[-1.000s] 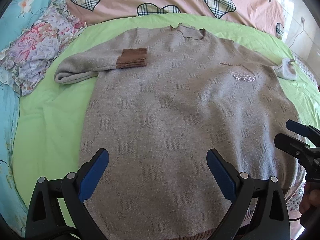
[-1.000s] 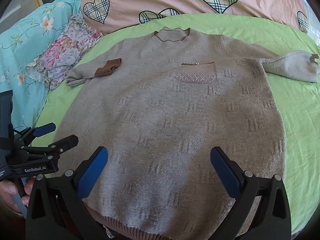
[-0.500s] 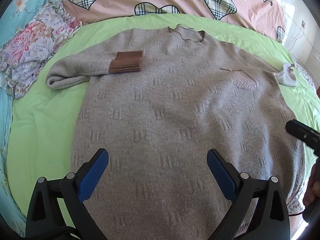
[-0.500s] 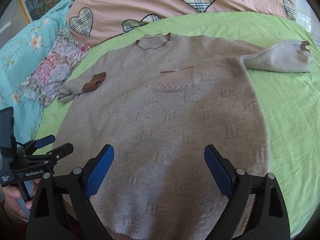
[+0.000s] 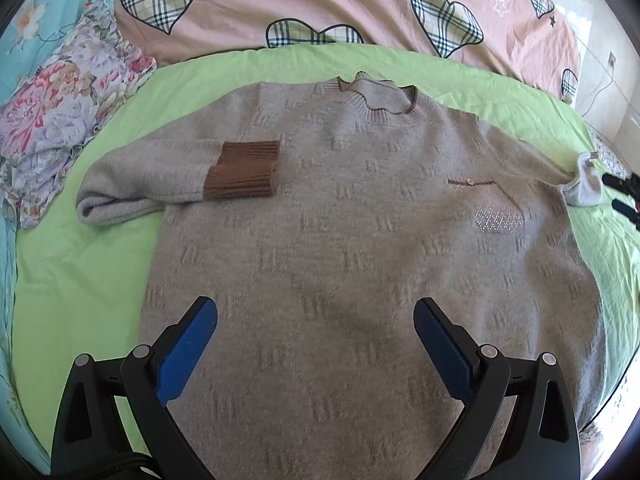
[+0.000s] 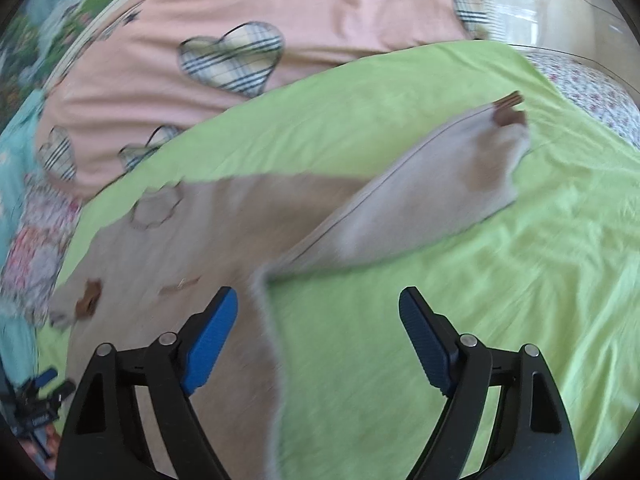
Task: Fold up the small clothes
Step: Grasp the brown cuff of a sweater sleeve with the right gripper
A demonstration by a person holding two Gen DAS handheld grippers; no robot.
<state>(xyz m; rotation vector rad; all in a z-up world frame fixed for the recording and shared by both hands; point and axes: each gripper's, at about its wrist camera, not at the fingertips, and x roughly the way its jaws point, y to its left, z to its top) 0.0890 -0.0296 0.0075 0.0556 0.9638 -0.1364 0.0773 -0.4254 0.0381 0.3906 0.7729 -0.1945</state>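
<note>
Left wrist view: grey sweater [image 5: 360,240] spread flat on green bed sheet [image 5: 80,280], centre frame. One sleeve, brown cuff [image 5: 244,172], already folded onto chest at centre left. Other sleeve [image 6: 420,208] still outstretched, upper right in right wrist view. Body folds judged undone. Left hand-held gripper [image 5: 316,344] wide open, empty. Right hand-held gripper [image 6: 320,340] jaws just been closing, nothing between them.

— What's unclear?
— The right wrist view is smeared; the sweater [image 6: 168,264] pattern is unreadable. At lower left, the left gripper [image 6: 38,394] is cut off.
— And the hem?
— Hidden behind the fingers [image 5: 184,350], bottom of the left view.
</note>
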